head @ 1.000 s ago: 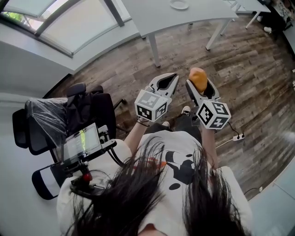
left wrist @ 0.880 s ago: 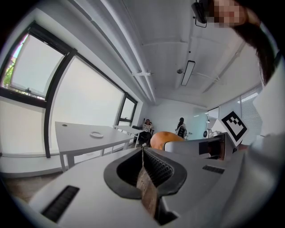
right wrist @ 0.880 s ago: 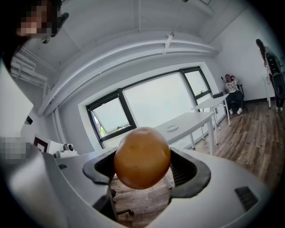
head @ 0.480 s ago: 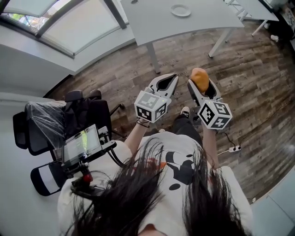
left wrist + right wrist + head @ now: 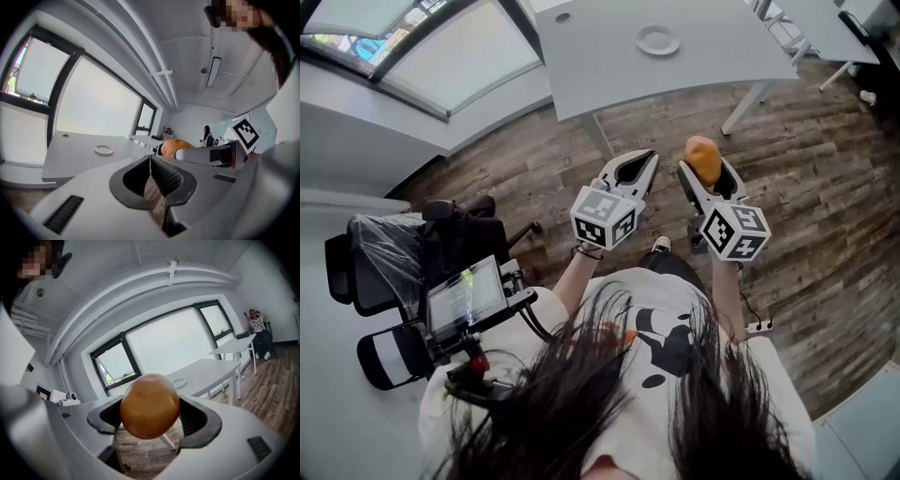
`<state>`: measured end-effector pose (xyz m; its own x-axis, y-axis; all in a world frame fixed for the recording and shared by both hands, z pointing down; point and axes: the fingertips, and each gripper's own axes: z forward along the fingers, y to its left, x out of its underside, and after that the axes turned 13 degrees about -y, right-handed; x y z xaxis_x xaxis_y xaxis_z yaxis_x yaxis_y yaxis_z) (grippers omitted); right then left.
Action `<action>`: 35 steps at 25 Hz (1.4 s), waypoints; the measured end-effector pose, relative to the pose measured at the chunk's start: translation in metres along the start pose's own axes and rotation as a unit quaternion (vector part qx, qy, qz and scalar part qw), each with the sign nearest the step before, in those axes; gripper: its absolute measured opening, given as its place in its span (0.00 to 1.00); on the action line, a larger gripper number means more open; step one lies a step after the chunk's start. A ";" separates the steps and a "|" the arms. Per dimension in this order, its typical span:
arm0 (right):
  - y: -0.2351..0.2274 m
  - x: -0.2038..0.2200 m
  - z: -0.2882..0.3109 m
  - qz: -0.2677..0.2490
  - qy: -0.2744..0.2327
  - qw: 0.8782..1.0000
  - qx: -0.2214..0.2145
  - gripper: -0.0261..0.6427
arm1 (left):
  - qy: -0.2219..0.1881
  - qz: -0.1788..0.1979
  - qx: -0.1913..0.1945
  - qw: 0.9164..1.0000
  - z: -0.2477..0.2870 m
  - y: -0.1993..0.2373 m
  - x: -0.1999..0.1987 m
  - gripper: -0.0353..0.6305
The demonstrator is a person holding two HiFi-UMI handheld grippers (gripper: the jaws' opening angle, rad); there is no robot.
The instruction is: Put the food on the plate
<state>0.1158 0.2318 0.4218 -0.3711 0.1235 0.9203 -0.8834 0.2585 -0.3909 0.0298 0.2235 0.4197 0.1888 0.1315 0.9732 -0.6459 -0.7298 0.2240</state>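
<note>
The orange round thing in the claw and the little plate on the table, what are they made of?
The orange food, held in the right gripper, has smooth, slightly shiny skin. It could be real produce or a plastic toy; the look leaves that open. The plate on the grey table is plain white with a raised rim, probably glazed ceramic or plastic.

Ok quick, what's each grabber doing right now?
Left gripper: closed, holding nothing.
Right gripper: closed on the round orange-brown food.
</note>
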 end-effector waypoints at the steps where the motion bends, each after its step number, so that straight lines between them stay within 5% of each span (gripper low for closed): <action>1: -0.001 -0.001 0.001 -0.001 0.000 1.000 -0.001 0.58 | -0.003 0.001 -0.001 1.000 0.001 0.001 -0.001 0.07; 9: -0.097 -0.026 0.036 0.027 0.003 1.000 -0.002 0.58 | 0.010 0.011 -0.021 1.000 0.098 0.001 0.015 0.07; 20: -0.124 -0.027 0.064 0.052 0.005 0.999 -0.004 0.58 | 0.036 0.014 -0.019 0.999 0.126 0.010 0.027 0.07; 35: -0.170 -0.049 0.204 0.053 0.003 0.998 0.024 0.58 | 0.044 0.015 0.019 0.999 0.248 0.121 0.004 0.07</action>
<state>0.2259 -0.0132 0.4459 -0.4606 0.1538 0.8742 -0.8527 0.1969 -0.4839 0.1362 -0.0305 0.4375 0.1025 0.1674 0.9805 -0.6207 -0.7595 0.1946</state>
